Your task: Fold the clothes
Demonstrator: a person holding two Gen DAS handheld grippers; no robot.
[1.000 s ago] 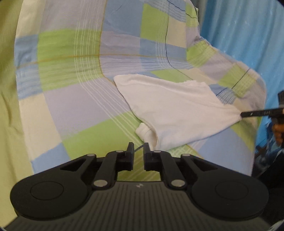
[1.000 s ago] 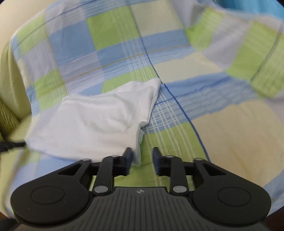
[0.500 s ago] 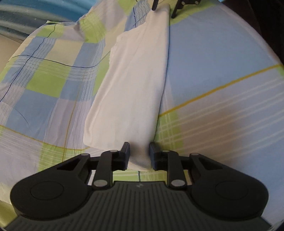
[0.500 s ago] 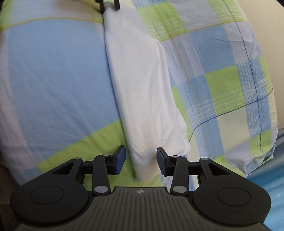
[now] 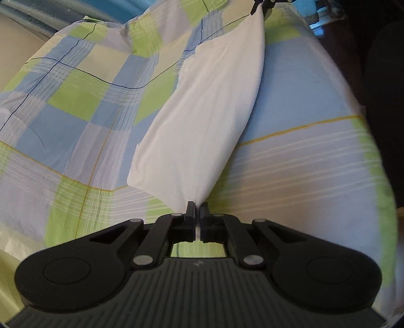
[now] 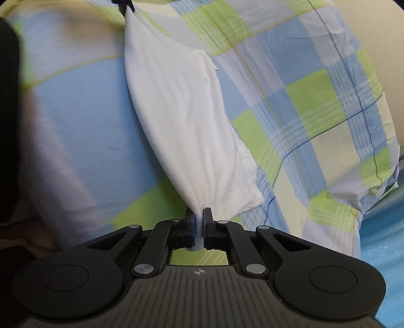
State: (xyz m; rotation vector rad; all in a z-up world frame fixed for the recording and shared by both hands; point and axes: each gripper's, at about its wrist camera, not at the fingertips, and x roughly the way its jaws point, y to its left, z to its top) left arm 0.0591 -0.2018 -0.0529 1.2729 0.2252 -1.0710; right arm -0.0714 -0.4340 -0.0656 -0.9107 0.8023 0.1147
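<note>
Left gripper [image 5: 197, 207] had its jaws pinched together on one end of the white garment [image 5: 202, 121]. Right gripper [image 6: 199, 214] was likewise clamped on the opposite end, ribbed cloth bunched between its blue-lined pads [image 6: 193, 228]. The garment was stretched as a long folded strip between the two grippers, over the checked bedsheet [image 5: 75, 101] in blue, green and cream. In the left wrist view the right gripper showed at the strip's far end, top of frame [image 5: 260, 6]; in the right wrist view the left gripper showed likewise [image 6: 125, 5]. Whether the strip touched the sheet could not be told.
</note>
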